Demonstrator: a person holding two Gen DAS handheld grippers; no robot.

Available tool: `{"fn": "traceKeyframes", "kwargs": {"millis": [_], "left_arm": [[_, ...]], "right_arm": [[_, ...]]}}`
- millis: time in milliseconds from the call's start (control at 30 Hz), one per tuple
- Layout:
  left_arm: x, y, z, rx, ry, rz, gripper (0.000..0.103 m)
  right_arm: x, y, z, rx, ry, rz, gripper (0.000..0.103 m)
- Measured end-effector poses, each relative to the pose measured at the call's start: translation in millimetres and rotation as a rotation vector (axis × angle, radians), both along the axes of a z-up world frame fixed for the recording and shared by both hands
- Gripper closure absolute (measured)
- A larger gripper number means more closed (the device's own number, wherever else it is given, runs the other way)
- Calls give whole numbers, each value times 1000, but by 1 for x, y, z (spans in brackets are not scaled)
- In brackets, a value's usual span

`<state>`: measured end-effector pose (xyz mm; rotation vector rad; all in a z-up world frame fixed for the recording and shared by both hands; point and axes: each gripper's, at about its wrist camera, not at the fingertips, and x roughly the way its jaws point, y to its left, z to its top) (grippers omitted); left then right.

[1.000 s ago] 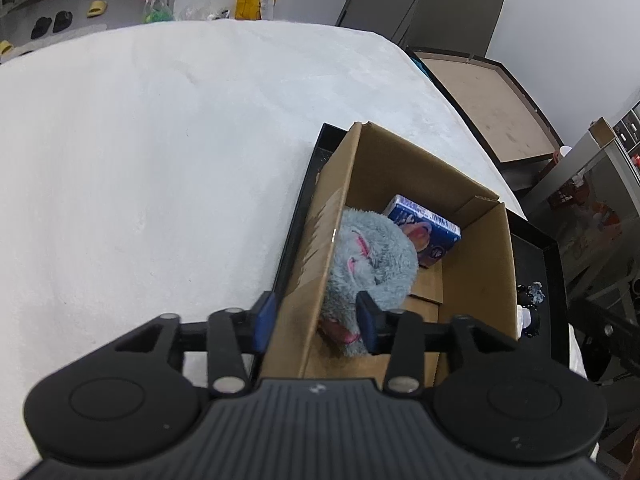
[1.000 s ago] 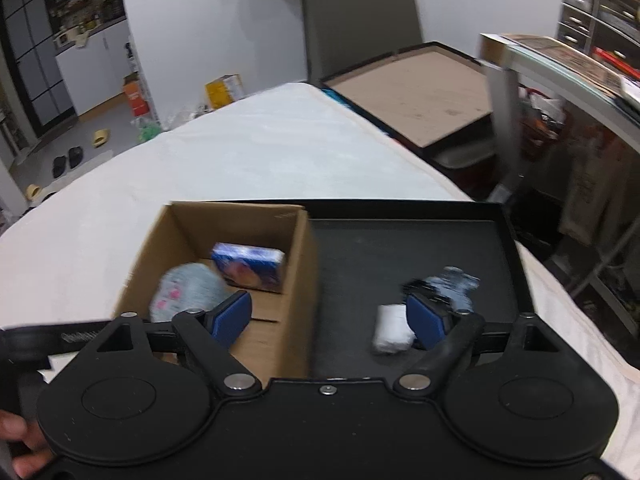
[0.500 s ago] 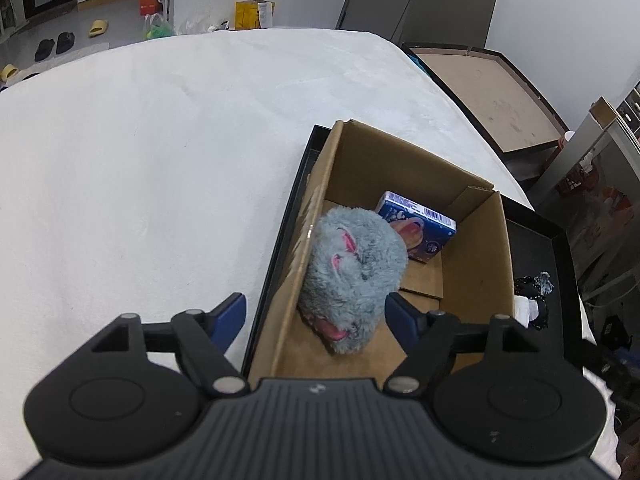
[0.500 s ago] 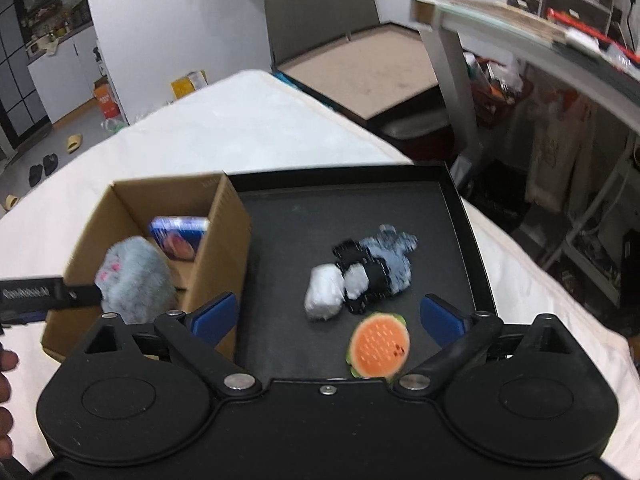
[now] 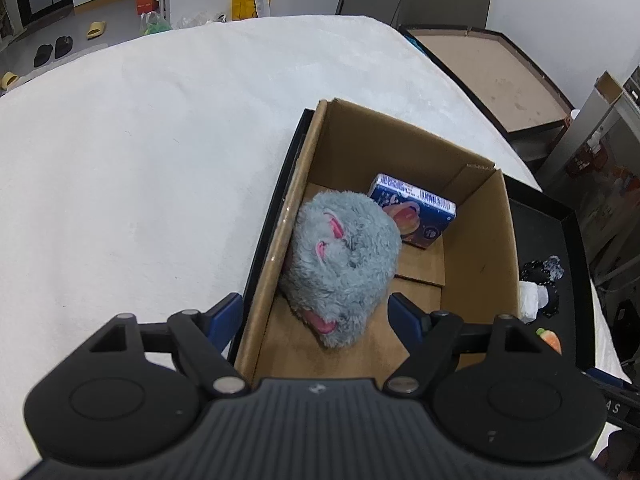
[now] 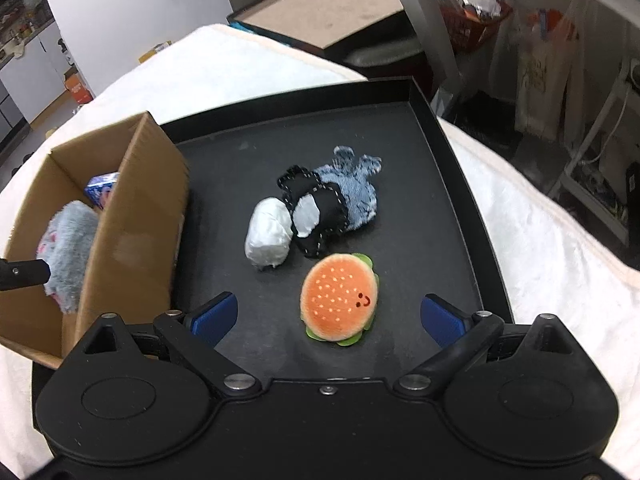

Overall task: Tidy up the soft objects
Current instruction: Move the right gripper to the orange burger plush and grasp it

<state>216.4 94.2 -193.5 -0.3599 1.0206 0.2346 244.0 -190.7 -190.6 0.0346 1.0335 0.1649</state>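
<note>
A grey plush toy [image 5: 344, 252] with pink ears lies inside the cardboard box [image 5: 400, 128] beside a blue packet [image 5: 420, 208]. My left gripper [image 5: 316, 316] hovers over the box's near end, its jaws opening; the plush's lower end sits between them and the pads do not touch it. The left finger is outside the box wall. On the black tray [image 6: 400, 152], an orange burger plush [image 6: 340, 298] lies just ahead of my right gripper [image 6: 326, 318], which is open and holds nothing. Behind the burger lie a white soft roll [image 6: 268, 232] and a black-and-denim cloth piece [image 6: 340, 196].
The box [image 6: 136, 216] stands on the tray's left part, and the tray rests on a white fleecy cover [image 5: 140, 160]. A flat brown board in a dark frame [image 5: 492, 68] and metal shelving [image 6: 580, 80] stand past the right side.
The left jaws opened off the grey plush, which now lies loose in the box. The right gripper came down and forward over the tray, bringing the burger plush between its widened fingers.
</note>
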Motion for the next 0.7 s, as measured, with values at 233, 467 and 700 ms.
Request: {"fn": "traceKeyframes", "kwargs": {"millis": [233, 467, 700], "left_arm": [[8, -4, -8, 21, 25, -1, 25], [14, -6, -12, 33, 40, 2, 25], [17, -8, -13, 33, 38, 3, 25]], "right_arm": [[8, 0, -19, 1, 41, 12, 4], [14, 6, -35, -18, 77, 24, 13], [18, 7, -36, -60, 87, 53, 63]]}}
